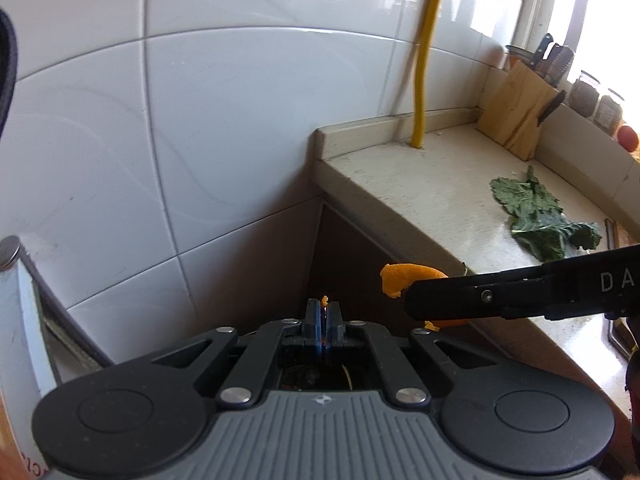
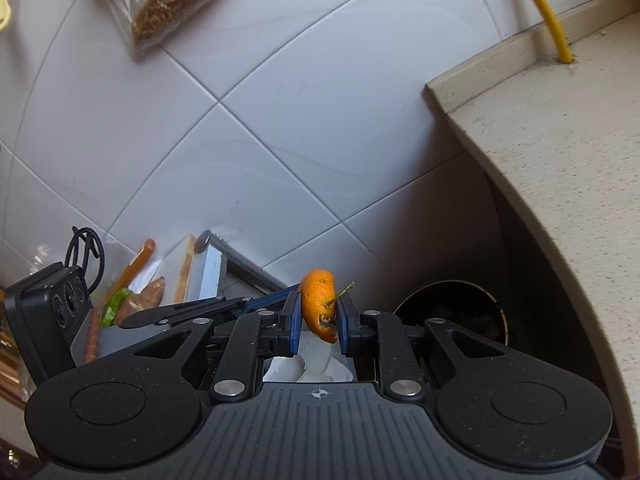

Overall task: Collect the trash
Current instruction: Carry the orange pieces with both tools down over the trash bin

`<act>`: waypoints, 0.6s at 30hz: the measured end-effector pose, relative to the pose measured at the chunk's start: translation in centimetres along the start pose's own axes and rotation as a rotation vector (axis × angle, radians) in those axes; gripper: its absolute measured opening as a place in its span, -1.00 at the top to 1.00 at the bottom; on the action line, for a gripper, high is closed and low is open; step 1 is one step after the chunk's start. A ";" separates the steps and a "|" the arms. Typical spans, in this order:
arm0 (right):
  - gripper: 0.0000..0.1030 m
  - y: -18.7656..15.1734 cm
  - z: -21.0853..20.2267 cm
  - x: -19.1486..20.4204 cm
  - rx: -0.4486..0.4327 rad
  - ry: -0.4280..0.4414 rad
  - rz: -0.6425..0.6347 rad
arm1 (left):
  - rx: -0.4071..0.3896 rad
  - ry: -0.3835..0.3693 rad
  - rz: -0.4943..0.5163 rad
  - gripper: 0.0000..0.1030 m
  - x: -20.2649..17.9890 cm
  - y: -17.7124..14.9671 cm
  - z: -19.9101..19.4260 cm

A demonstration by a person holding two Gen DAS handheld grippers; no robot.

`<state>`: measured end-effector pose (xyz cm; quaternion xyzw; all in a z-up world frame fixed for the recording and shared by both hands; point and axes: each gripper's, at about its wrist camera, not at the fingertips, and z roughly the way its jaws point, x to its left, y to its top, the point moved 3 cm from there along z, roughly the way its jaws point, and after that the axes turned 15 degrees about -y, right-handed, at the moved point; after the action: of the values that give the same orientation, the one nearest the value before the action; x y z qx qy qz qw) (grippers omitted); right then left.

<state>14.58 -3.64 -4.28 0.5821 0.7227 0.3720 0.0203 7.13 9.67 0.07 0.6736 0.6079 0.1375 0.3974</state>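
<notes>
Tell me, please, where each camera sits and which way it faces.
Left wrist: on the left gripper, facing the tiled wall and counter; the right gripper enters beside it.
Right wrist: on the right gripper, facing the wall and bin.
Shared: orange peel, yellow pipe, counter.

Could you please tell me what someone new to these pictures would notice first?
The curled orange peel with a small green stem, pinched in the right tool before the white wall tiles. Next, the dark green crinkled leaf lying on the beige stone counter, and the round dark bin opening below the counter's edge.
</notes>
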 end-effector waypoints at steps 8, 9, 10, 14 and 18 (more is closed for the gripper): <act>0.51 0.2 2.1 0.7 0.036 -0.004 -0.017 | 0.026 0.019 -0.023 0.98 1.5 -0.4 0.6; 0.51 0.2 2.5 0.7 0.042 -0.009 -0.021 | 0.034 0.022 -0.027 0.98 1.7 -0.4 0.9; 0.51 0.2 2.9 0.8 0.048 -0.013 -0.024 | 0.044 0.025 -0.031 0.98 1.8 -0.5 1.2; 0.51 -0.1 4.3 0.8 0.071 -0.028 -0.030 | 0.082 0.023 -0.046 0.98 2.3 -0.8 2.5; 0.51 -0.5 5.7 0.5 0.100 -0.044 -0.034 | 0.126 0.039 -0.057 0.98 2.8 -1.1 3.9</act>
<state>16.65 -0.33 -8.50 0.5781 0.7496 0.3220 0.0133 9.56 10.81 -4.09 0.6770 0.6417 0.1008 0.3461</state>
